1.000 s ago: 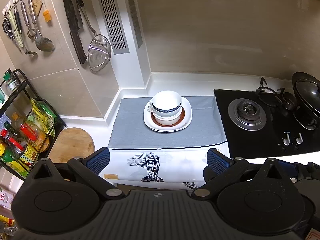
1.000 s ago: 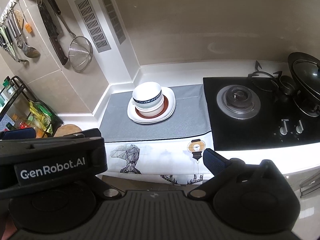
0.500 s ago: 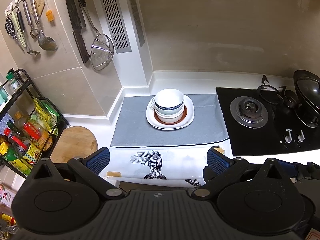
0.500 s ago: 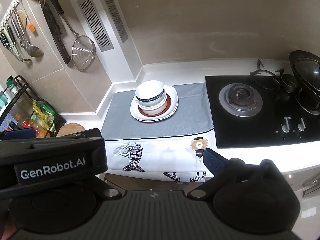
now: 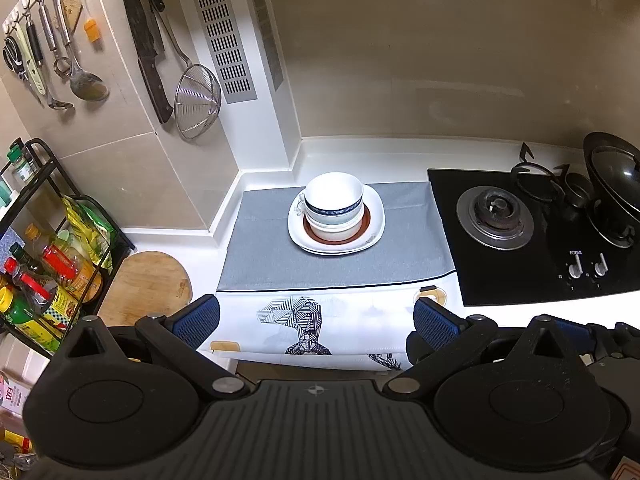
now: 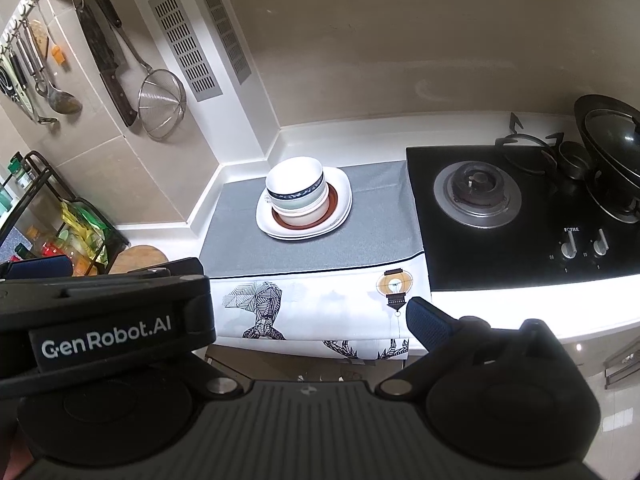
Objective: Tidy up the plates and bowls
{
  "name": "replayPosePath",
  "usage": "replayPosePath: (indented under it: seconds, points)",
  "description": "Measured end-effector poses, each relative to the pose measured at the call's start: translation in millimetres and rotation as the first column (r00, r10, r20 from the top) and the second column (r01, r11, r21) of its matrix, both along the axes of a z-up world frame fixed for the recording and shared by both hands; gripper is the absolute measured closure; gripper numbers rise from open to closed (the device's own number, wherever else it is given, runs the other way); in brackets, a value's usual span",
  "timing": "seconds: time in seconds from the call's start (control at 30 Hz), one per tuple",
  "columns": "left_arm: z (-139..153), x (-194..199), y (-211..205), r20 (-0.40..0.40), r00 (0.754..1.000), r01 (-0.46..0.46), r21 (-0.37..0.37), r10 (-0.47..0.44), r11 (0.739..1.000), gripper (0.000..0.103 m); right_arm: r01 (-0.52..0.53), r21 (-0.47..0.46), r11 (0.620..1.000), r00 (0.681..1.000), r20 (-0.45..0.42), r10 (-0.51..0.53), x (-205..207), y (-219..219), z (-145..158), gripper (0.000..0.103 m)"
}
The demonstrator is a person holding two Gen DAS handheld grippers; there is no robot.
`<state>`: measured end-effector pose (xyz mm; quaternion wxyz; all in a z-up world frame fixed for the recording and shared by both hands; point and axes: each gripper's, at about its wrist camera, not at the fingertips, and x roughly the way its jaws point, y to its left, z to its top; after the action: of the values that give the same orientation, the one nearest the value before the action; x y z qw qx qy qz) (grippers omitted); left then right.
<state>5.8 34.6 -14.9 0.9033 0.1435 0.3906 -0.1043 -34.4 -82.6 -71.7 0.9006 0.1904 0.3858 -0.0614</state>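
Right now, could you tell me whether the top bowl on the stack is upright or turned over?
Upright. The top bowl shows its open white inside facing up, nested in the bowls below, which sit on the plates on the grey mat.

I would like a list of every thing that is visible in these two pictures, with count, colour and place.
bowls: about three, white, nested on the plates
plates: stacked, white, one brown-rimmed, on the grey mat
grey mat: one, on the counter
patterned cloth: one, white, front counter edge
stove: one, black, right
wok: one, black, far right
strainer: one, metal, wall
knife: one, dark, wall
cutting board: one, wooden, left
bottle rack: one, black, far left
left gripper: open, empty
right gripper: open, empty
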Motion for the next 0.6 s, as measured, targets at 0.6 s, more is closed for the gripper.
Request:
replayPosePath:
  seconds: [0.6]
  points:
    - [-3.8,-4.0,-5.8,-0.004,0.999,0.047,0.002,-0.047,0.999,0.0,0.048,-0.013,0.999,0.999,-0.008,-0.048,-9.2,-5.3,-3.4,0.001]
